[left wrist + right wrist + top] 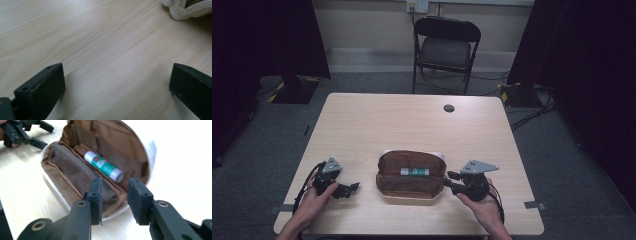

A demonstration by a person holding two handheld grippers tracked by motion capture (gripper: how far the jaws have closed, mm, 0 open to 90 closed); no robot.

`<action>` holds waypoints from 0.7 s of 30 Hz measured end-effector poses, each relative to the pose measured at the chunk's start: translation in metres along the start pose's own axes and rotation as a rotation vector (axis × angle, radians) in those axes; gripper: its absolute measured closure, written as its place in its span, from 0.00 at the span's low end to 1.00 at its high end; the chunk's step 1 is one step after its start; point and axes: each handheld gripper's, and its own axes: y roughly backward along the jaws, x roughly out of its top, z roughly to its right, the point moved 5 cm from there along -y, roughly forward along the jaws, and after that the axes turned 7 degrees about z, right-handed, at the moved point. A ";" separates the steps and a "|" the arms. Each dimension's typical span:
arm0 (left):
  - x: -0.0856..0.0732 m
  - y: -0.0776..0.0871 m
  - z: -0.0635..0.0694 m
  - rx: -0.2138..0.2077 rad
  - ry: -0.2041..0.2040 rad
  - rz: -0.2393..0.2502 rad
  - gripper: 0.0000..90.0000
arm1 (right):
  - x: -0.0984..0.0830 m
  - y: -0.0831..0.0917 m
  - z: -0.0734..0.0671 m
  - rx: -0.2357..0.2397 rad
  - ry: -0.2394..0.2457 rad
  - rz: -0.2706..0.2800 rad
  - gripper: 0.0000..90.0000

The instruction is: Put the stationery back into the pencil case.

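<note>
While pouch [411, 175] gapes, tube [414, 172] inside.

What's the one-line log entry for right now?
pouch: open on table | tube: lying inside pouch | left gripper: open, empty, left of pouch | right gripper: jaws apart, empty, at pouch's right end

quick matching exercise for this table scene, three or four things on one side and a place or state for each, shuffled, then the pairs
Things:
1. glue stick
2. pouch
3. left gripper
4. right gripper

Places or states:
A. lies open on the table
B. jaws wide, over bare wood
C. lies inside the pouch
D. at the pouch's right end, nothing between its jaws

Pairs: 1-C, 2-A, 3-B, 4-D
</note>
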 end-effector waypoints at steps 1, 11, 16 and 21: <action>0.000 0.000 0.000 0.000 0.001 0.000 0.00 | -0.001 0.002 0.003 -0.005 -0.006 0.000 0.71; 0.000 0.000 0.000 0.002 0.001 -0.001 0.00 | -0.015 0.020 0.040 -0.106 -0.087 0.008 0.65; 0.000 0.000 0.000 0.002 0.001 -0.002 0.00 | -0.026 0.026 0.062 -0.162 -0.120 -0.004 0.58; 0.000 0.000 0.000 0.002 0.001 -0.002 0.00 | -0.033 0.030 0.081 -0.232 -0.153 -0.009 0.45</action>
